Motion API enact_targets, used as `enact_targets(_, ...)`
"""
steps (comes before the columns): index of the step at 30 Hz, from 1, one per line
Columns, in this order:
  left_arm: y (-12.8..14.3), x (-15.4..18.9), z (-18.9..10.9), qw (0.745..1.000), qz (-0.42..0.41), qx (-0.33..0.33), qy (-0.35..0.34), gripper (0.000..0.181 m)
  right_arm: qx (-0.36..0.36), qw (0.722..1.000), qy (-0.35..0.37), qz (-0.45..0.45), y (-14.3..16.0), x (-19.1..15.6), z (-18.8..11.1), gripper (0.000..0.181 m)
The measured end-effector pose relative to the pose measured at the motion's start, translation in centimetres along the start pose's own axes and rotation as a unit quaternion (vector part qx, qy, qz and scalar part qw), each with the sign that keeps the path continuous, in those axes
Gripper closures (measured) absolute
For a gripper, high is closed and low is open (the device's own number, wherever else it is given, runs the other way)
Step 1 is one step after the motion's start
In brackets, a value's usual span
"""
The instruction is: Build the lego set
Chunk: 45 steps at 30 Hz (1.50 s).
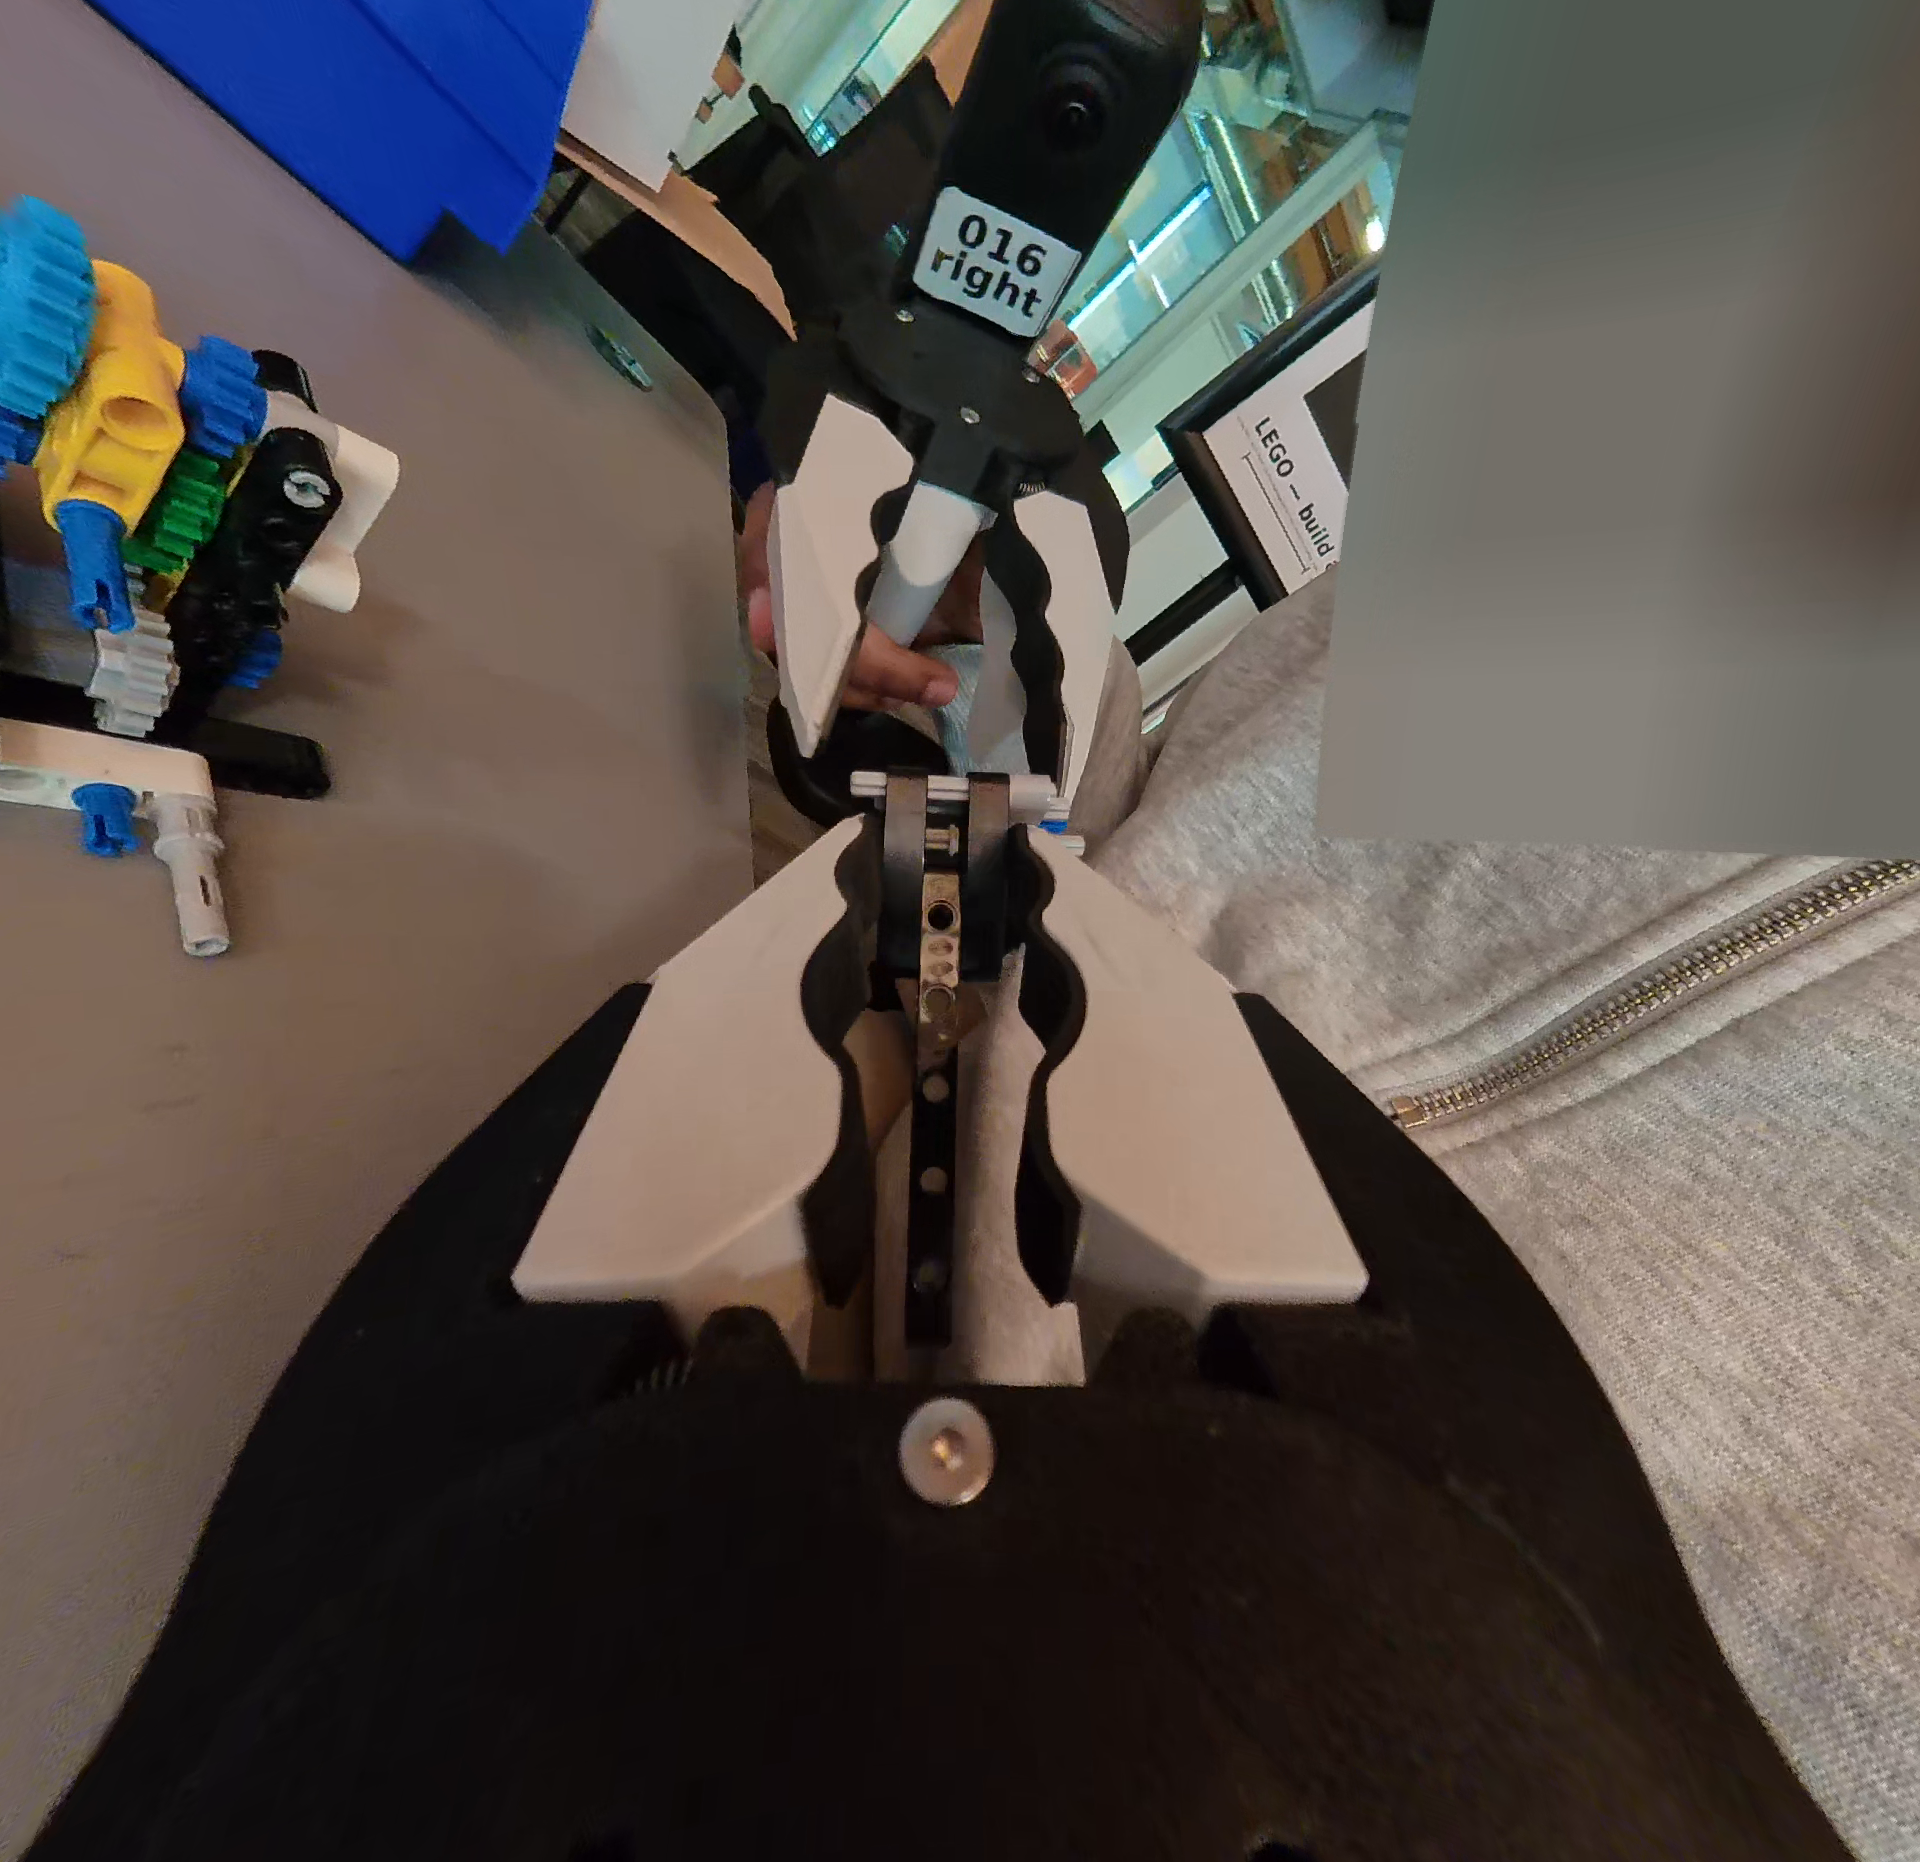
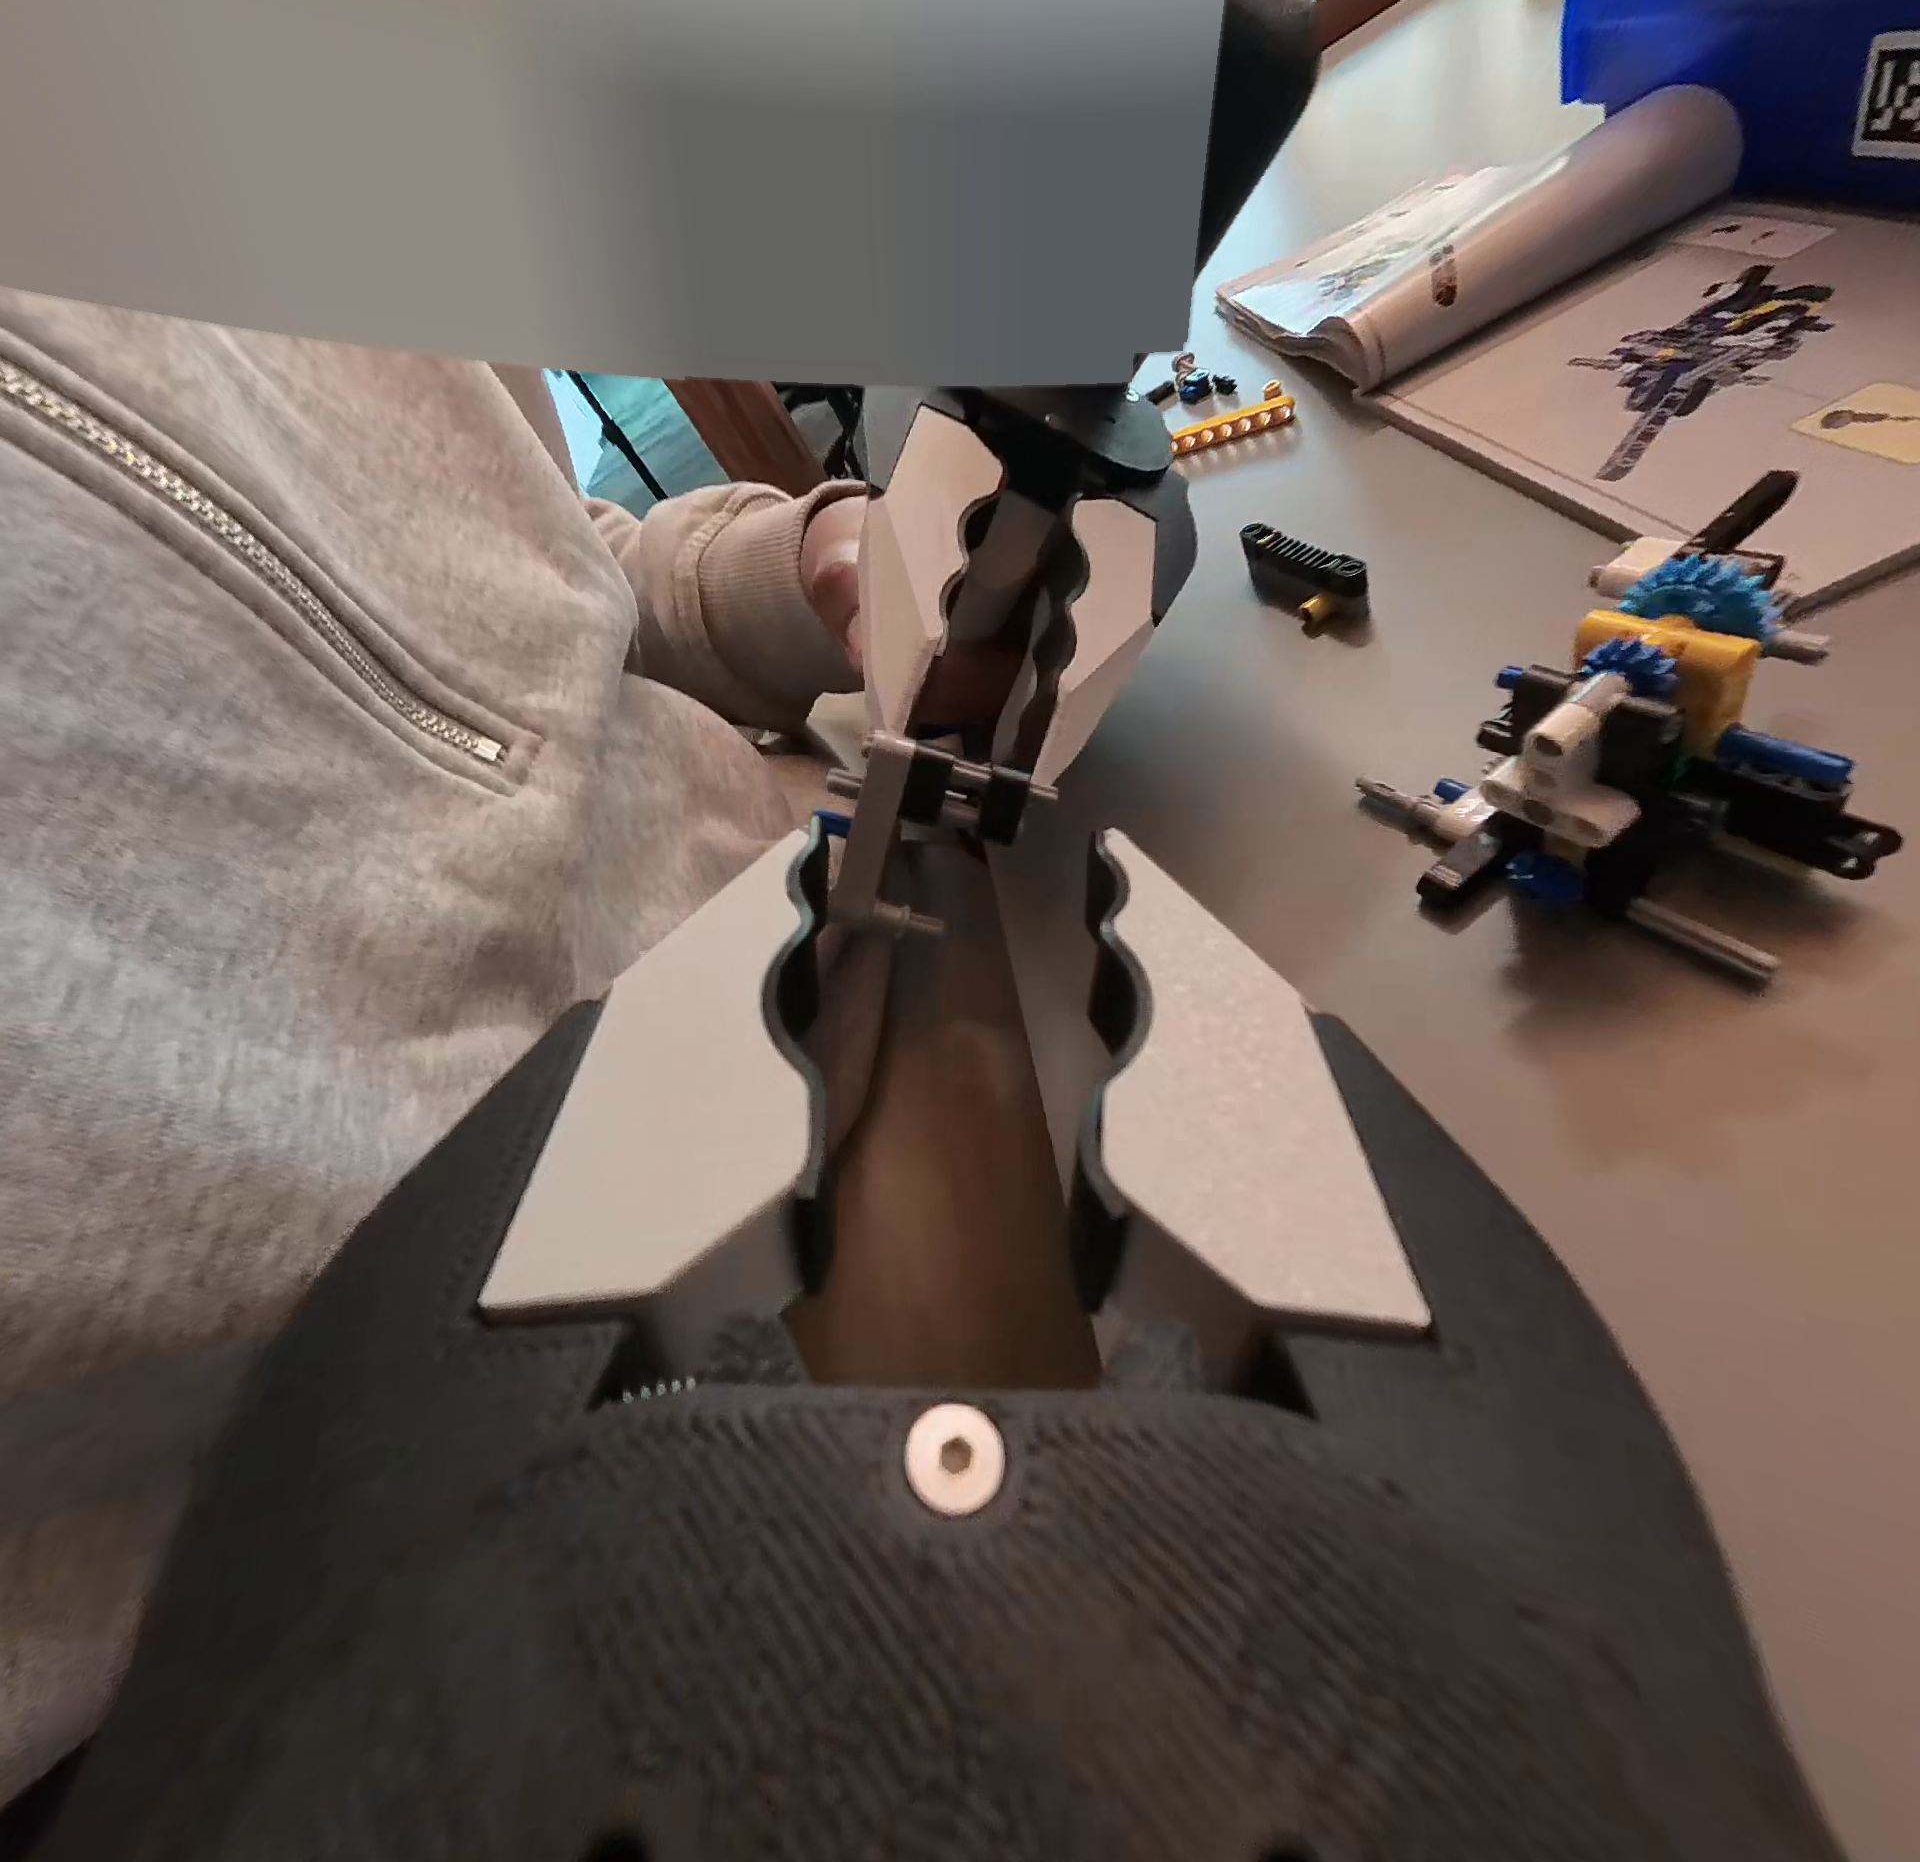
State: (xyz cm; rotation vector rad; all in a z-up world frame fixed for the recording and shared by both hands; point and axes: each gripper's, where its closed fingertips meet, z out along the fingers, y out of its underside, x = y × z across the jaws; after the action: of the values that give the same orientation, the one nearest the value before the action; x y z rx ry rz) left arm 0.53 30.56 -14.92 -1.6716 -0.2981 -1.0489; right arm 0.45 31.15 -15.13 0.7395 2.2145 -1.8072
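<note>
A: How do the two grippers sit?

B: Tip to tip, off the bench (image 2: 1558, 1137) edge, in front of a grey zipped top. The left gripper (image 1: 940, 856) is clamped on a small black-and-grey lego piece (image 1: 940, 913). The right gripper (image 2: 951, 856) is spread wide, holding nothing, its tips just short of that piece.

A: Any writing?

B: A white label (image 1: 985, 266) on the right gripper's body, a printed sign behind, and a black-and-white marker on the blue bin (image 2: 1745, 46). The half-built model (image 2: 1652, 752) stands on the bench beside an open booklet (image 2: 1455, 243).
</note>
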Motion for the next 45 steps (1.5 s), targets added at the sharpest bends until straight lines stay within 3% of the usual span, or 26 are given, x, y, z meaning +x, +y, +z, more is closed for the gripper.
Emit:
enact_targets(13, 0.3, 0.0, 0.5, 1.000, 0.000, -0.006, 0.002, 0.162, -0.033, 0.999, 0.013, -0.025, 0.9, -0.1, 0.4, 0.132)
enact_targets(19, 0.2, 0.1, 0.4, 1.000, 0.000, -0.002, 0.006, 0.162, -0.028, 0.999, 0.007, -0.043, 0.6, -0.7, 0.4, 0.144)
enact_targets(27, 0.2, 0.3, 0.4, 1.000, 0.000, 0.000, 0.016, 0.162, -0.029, 0.998, 0.004, -0.050, 0.6, -0.9, 0.4, 0.145)
enact_targets(35, -0.1, 0.2, 0.7, 1.000, 0.007, 0.014, 0.010, 0.142, -0.027, 0.999, 0.003, -0.041, 0.5, -0.8, 0.3, 0.146)
enact_targets(45, -0.8, 0.6, 0.8, 0.999, 0.034, 0.040, 0.011, 0.147, -0.015, 0.999, -0.002, -0.035, 0.2, -1.0, 0.3, 0.146)
